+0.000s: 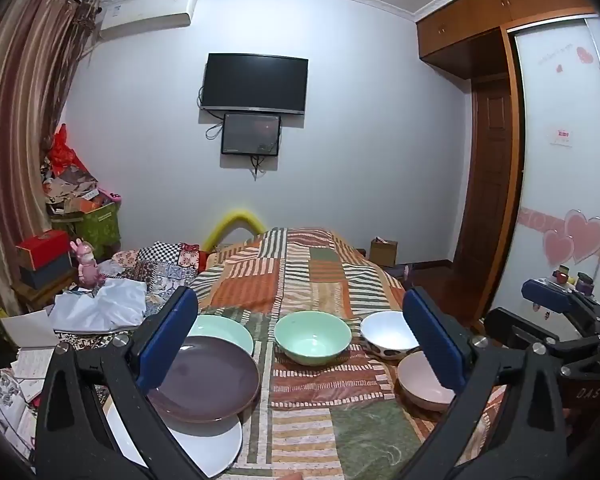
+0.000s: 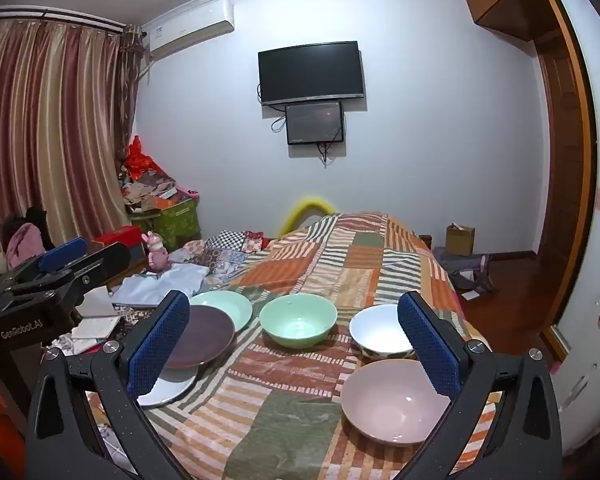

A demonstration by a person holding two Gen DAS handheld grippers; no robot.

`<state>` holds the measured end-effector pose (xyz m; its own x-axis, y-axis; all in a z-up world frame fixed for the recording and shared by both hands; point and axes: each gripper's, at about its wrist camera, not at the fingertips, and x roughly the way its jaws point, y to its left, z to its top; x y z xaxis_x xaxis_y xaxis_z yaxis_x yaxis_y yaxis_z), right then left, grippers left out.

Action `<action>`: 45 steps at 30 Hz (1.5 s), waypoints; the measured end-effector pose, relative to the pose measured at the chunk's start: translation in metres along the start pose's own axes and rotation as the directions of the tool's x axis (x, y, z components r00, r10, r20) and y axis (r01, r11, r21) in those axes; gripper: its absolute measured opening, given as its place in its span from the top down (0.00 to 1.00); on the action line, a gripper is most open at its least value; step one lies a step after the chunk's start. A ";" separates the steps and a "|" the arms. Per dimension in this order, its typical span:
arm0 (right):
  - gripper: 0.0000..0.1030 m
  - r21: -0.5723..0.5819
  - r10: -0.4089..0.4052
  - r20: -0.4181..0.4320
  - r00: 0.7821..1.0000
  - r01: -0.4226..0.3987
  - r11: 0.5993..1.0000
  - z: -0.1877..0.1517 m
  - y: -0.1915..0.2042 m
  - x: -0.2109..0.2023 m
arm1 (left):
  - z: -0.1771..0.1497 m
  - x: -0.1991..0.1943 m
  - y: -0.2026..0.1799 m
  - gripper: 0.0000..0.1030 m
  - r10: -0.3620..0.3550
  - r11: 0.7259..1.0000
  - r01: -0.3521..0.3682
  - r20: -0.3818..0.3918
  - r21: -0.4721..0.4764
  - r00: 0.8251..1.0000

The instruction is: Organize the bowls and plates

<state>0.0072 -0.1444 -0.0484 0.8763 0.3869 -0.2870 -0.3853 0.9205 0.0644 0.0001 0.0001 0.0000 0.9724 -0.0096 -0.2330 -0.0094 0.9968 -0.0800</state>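
On the patchwork bedspread [image 1: 300, 280] [image 2: 332, 256] lie three plates at the left: a mint green plate [image 1: 224, 330] [image 2: 226, 308] farthest, a dark purple plate [image 1: 208, 380] [image 2: 204, 334] in the middle, a white plate [image 1: 204, 448] [image 2: 172, 388] nearest. A mint green bowl [image 1: 313, 337] [image 2: 298, 320] sits in the centre. To the right are a white spotted bowl [image 1: 386, 334] [image 2: 378, 330] and a pink bowl [image 1: 420, 380] [image 2: 396, 400]. My left gripper [image 1: 300, 332] and right gripper [image 2: 294, 340] hover above the near edge, both open and empty.
The bedspread covers a bed running away toward a wall with a TV [image 1: 254, 83]. Loose cloths and papers [image 1: 100, 308] crowd the left side beside a pink rabbit figure [image 2: 158, 252]. A wooden floor and wardrobe [image 1: 492, 184] lie to the right.
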 end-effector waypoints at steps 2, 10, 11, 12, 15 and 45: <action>0.00 0.003 0.000 0.000 1.000 0.000 1.000 0.000 0.000 0.000 | 0.000 -0.001 0.000 0.00 -0.011 1.000 0.011 -0.006 -0.007 1.000; 0.00 0.012 0.005 -0.005 1.000 -0.005 1.000 0.001 0.001 0.001 | 0.008 -0.003 -0.003 0.00 -0.010 1.000 0.010 -0.016 0.017 1.000; 0.00 0.011 0.005 -0.004 1.000 -0.005 1.000 0.001 0.001 0.001 | 0.009 -0.003 -0.005 0.00 -0.009 1.000 0.010 -0.015 0.016 1.000; 0.00 0.011 0.005 -0.004 1.000 -0.005 1.000 0.002 0.001 0.000 | 0.004 -0.003 -0.002 0.00 -0.006 1.000 0.006 -0.007 0.012 1.000; 0.00 0.009 0.003 -0.005 1.000 -0.003 1.000 0.003 0.002 -0.001 | 0.003 -0.002 -0.001 0.00 -0.006 1.000 0.006 -0.005 0.008 1.000; 0.00 0.027 0.006 0.001 1.000 -0.006 1.000 0.002 0.001 0.000 | 0.000 -0.001 0.000 0.00 -0.014 1.000 0.014 0.003 0.002 1.000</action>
<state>0.0072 -0.1431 -0.0469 0.8743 0.3928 -0.2853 -0.3829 0.9192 0.0920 -0.0008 0.0004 -0.0002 0.9732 -0.0234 -0.2287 0.0049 0.9967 -0.0811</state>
